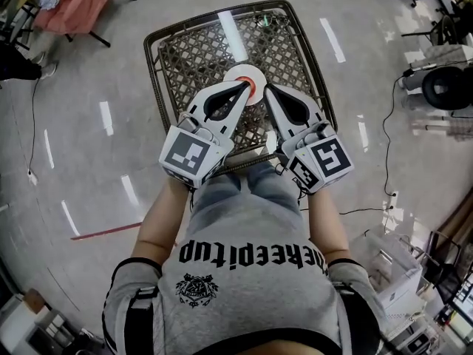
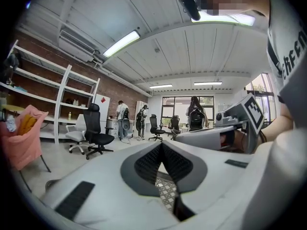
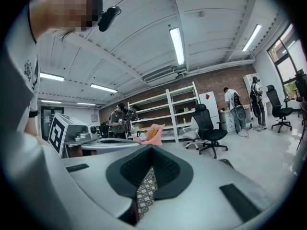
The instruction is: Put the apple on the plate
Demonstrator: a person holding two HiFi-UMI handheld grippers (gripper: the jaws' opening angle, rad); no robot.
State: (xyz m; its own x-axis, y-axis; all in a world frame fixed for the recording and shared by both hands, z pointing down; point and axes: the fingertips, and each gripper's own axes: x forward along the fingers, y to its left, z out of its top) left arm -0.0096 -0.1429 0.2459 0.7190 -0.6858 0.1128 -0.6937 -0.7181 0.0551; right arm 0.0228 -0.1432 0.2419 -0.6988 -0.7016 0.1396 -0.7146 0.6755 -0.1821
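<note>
We hold both tools level over the lattice worktop [image 1: 185,58], tips toward 12 o'clock, where the white plate [image 1: 241,72] sits. The left hand-held gripper [image 1: 244,85] [image 2: 161,146] has its jaws pressed together with nothing between them. The right hand-held gripper [image 1: 269,89] [image 3: 150,150] is closed and empty too. We cannot pick out the apple for certain. A red-orange patch [image 1: 252,89] at the plate's 5 o'clock edge may be the fruit or only a rim. We judge nothing is being carried, so the placing is either done or all still ahead.
</note>
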